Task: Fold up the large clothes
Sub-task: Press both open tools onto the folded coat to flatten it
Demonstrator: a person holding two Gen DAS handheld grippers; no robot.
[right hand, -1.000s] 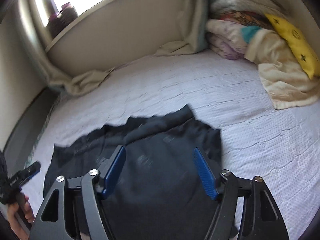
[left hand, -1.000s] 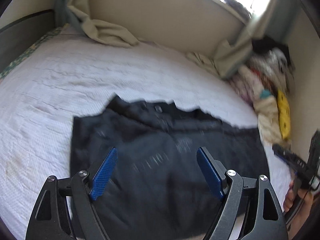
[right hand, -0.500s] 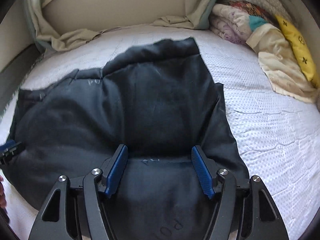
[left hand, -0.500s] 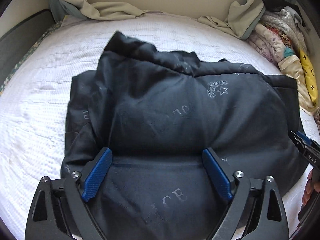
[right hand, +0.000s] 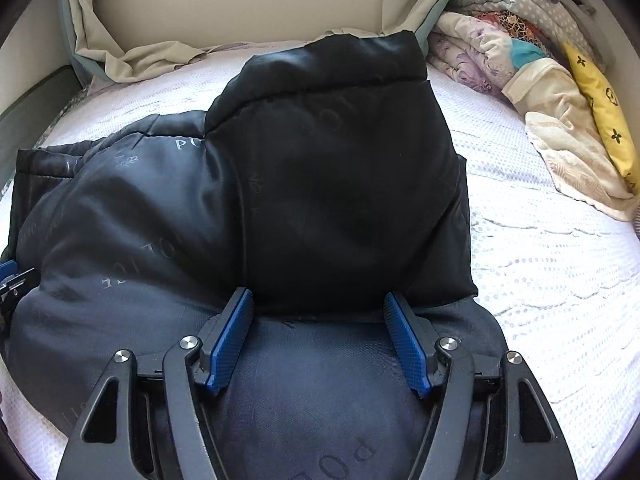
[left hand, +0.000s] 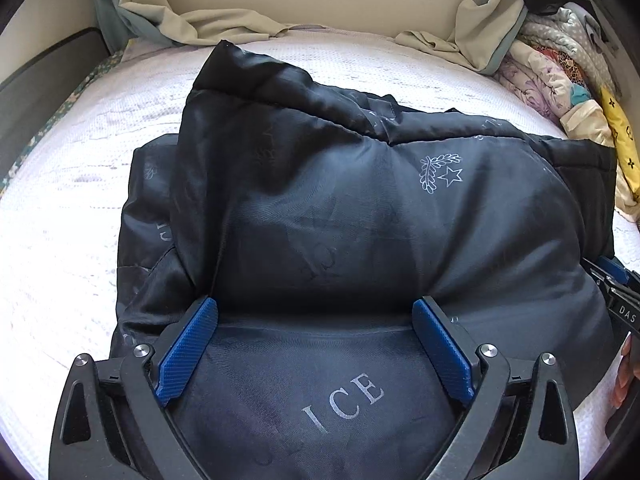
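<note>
White textured bedding (left hand: 72, 240) covered the bed, with a beige wall behind and crumpled beige fabric (left hand: 208, 32) along its far edge. Both grippers were pitched steeply downward over a dark padded jacket (left hand: 360, 220) that lay spread and partly folded across the middle of the bed, pale lettering and a star emblem showing on its lining. The left gripper (left hand: 316, 344) had just been opening; its blue fingers (left hand: 188, 348) stood wide apart, with jacket cloth between them but not pinched. The right gripper (right hand: 318, 336) was parted less widely, its fingers (right hand: 406, 344) likewise on either side of jacket cloth without clamping it. A heap of folded blankets (right hand: 520, 64) and a yellow patterned cushion (right hand: 600, 108) occupied the right side, clear of the jacket.
</note>
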